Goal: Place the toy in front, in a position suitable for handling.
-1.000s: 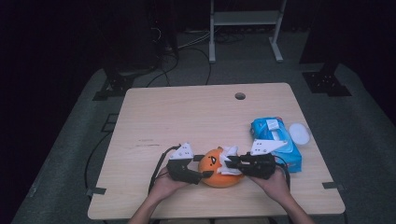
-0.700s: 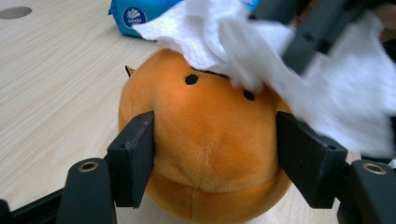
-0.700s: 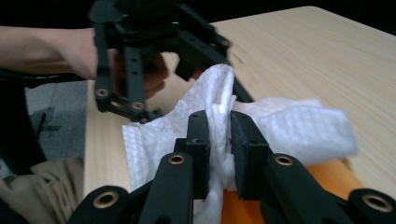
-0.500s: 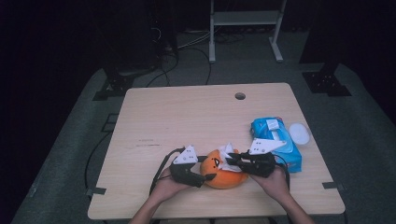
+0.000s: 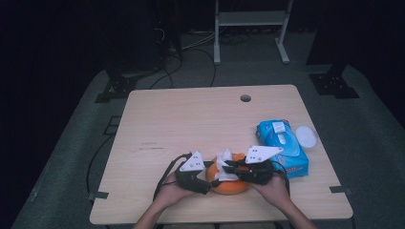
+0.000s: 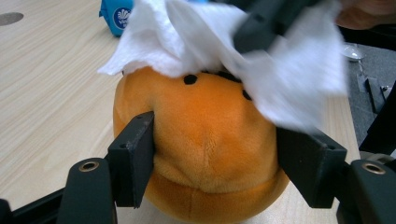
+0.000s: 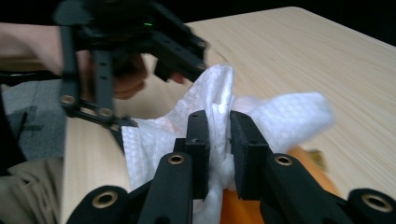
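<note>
Low in the frame, my left gripper (image 6: 215,154) clamps the plush (image 6: 205,154); my right gripper (image 7: 219,140) pinches the wipe (image 7: 215,93) atop it.

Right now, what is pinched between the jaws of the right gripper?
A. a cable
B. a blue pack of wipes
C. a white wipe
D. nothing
C: in the right gripper view the right gripper has its jaws closed on a white wipe lying over the orange plush toy.

The white wipe (image 6: 289,79) blurs (mid-motion), hiding the orange plush toy's (image 6: 205,140) top.
</note>
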`<state>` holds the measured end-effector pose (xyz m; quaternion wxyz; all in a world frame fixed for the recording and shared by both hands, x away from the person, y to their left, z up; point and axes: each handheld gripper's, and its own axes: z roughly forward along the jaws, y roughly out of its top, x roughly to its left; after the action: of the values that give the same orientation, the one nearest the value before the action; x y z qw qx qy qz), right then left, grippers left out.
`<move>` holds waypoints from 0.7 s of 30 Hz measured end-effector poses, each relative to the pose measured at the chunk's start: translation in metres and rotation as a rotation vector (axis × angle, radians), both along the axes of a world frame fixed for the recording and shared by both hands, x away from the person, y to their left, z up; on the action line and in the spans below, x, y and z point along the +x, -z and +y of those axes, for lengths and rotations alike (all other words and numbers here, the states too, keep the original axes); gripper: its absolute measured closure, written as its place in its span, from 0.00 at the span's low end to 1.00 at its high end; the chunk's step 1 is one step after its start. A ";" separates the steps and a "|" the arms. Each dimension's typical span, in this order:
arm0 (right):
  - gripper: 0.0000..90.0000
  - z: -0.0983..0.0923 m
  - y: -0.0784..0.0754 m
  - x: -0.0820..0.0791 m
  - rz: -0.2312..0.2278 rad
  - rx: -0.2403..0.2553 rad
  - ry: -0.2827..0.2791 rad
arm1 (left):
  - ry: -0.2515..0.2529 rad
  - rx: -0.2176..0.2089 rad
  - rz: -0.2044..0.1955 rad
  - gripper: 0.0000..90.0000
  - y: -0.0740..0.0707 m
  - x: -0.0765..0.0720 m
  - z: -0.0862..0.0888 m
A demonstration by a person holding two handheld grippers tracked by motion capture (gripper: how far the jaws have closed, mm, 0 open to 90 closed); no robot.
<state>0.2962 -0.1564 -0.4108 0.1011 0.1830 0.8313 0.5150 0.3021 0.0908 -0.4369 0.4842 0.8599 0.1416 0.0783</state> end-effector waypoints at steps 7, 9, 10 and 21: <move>0.86 -0.029 0.005 0.014 0.030 0.002 0.089 | 0.004 -0.012 0.010 0.35 0.001 0.001 0.001; 0.86 -0.027 0.005 0.011 0.027 -0.001 0.089 | 0.006 -0.009 0.010 0.35 0.001 0.001 0.000; 0.86 -0.023 0.003 0.009 0.020 -0.002 0.081 | 0.006 -0.005 0.009 0.35 0.001 0.001 0.000; 0.86 -0.004 0.000 0.003 0.008 0.005 0.005 | 0.014 -0.004 0.005 0.35 0.002 -0.001 -0.001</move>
<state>0.2994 -0.1602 -0.4113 0.0986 0.1872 0.8299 0.5163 0.3009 0.0898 -0.4387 0.4862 0.8600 0.1370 0.0724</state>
